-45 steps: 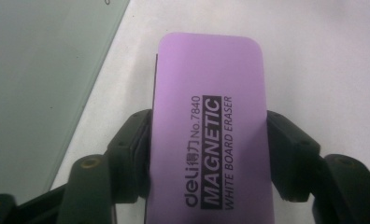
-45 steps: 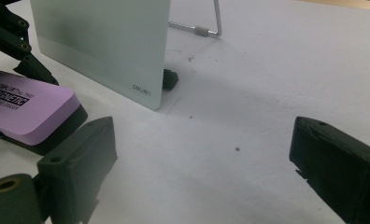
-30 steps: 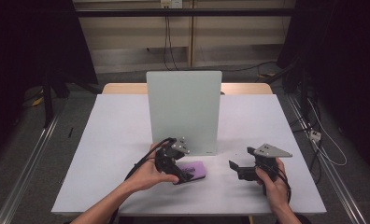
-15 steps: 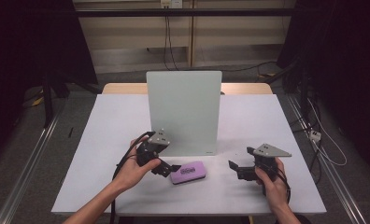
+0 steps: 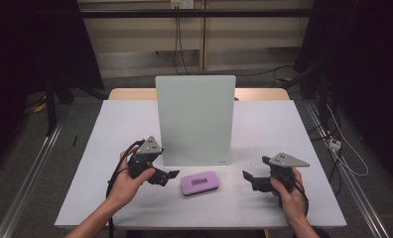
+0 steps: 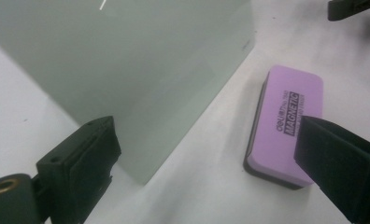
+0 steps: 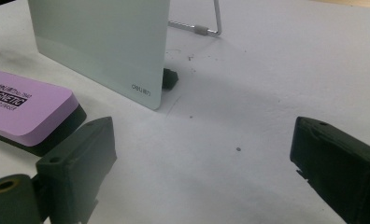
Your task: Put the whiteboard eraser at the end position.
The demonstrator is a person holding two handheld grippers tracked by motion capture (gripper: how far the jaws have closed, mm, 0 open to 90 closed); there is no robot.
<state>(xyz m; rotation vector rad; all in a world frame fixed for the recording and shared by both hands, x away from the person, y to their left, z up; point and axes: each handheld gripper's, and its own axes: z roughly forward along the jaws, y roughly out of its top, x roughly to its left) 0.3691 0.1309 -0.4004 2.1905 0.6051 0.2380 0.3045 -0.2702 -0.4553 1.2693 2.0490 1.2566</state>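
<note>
I see the purple eraser (image 5: 199,182) lying flat on the tabletop (image 5: 110,129), near the upright board (image 5: 194,119). It looks light, stiff-topped and soft beneath; I'd pinch its long sides. My left gripper (image 5: 168,174) jaws have just been opening, nothing between them; right gripper (image 5: 248,176) jaws wide, empty.

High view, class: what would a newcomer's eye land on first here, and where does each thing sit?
First the pale upright board, standing on its edge at the middle of the white table. Next the purple eraser, lying flat just in front of the board and apart from it. The left tongs and the right tongs flank the eraser, both open and holding nothing.
</note>
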